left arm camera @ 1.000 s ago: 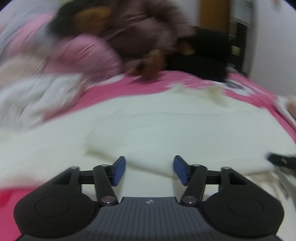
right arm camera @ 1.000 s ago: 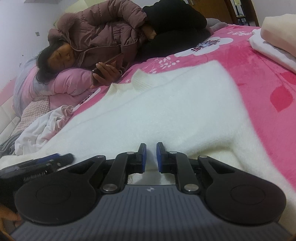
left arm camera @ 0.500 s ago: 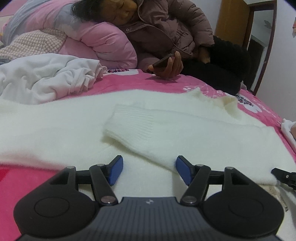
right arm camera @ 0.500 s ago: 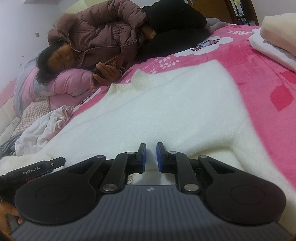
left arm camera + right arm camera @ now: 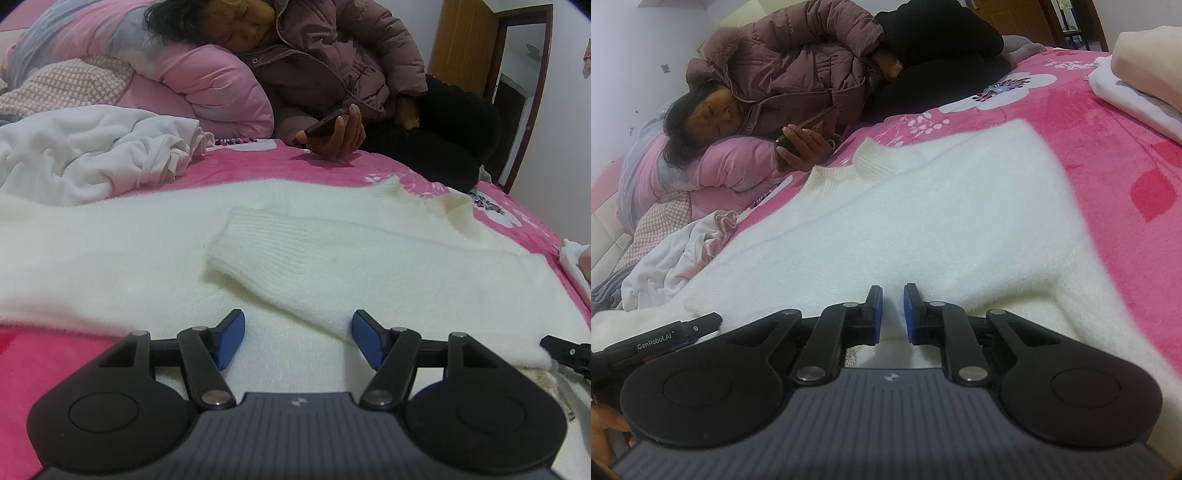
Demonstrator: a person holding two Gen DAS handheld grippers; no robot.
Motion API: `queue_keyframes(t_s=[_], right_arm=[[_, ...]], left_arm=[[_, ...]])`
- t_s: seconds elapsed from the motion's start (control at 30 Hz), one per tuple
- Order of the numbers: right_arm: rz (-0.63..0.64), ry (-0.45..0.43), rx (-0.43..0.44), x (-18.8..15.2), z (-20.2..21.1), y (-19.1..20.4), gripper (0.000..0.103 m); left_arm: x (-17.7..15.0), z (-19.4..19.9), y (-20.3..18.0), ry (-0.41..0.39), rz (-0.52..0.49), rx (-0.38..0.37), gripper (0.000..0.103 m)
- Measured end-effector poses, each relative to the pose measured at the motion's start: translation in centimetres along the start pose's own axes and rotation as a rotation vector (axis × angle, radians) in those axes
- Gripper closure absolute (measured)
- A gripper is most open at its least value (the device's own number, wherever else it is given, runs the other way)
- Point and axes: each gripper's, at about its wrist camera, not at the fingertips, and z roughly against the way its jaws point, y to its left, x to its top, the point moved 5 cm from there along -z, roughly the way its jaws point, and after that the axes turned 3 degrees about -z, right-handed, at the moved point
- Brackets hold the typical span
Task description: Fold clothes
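Observation:
A fluffy white sweater (image 5: 369, 280) lies spread flat on the pink blanket (image 5: 1126, 166). One sleeve is folded across its body, and the ribbed cuff (image 5: 258, 243) rests near the middle. My left gripper (image 5: 297, 338) hovers open just above the sweater's near part, with the folded sleeve's edge next to its right pad and nothing pinched. My right gripper (image 5: 892, 306) is shut on the sweater (image 5: 923, 221) at its near edge, with white knit showing in the narrow gap between the pads. The ribbed collar (image 5: 871, 162) points toward the far side.
A person in a brown puffer jacket (image 5: 332, 66) lies along the far side of the bed holding a phone (image 5: 325, 123). Crumpled white clothing (image 5: 92, 155) sits at the far left beside a pink pillow (image 5: 207, 96). Folded garments (image 5: 1137, 74) are stacked at the right.
The left wrist view went from blurred to steady as the left gripper swung and settled; seen from the right wrist, it drew back to the left. The right gripper stayed put.

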Motion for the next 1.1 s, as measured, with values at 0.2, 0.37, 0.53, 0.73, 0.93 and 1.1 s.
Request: queue_keyframes(t_s=[0.2,0.37,0.53,0.73,0.93,1.1], right_arm=[[0.0,0.001,0.001,0.0,0.0,0.0,0.09],[-0.006,0.002,0.007,0.0,-0.1,0.0,0.09],[-0.037,0.001,0.03,0.0,0.0,-0.4,0.09],[-0.098,-0.001,0.071,0.0,0.0,-1.1,0.089],[-0.095,-0.005,0.073,0.1,0.0,-0.9,0.088],[-0.101,-0.005,0.083,0.1,0.0,-1.1,0.086]], left_arm=[[0.0,0.0,0.0,-0.003,0.006,-0.005,0.037],[0.0,0.1,0.2,-0.006,0.02,-0.014,0.037],[0.3,1.6,1.4,-0.016,0.049,0.012,0.037],[0.5,6.2,5.7,-0.044,0.084,0.062,0.036],[0.7,10.8,14.9,-0.088,0.219,0.166,0.035],[0.3,12.3,21.2,-0.124,0.346,0.229,0.035]])
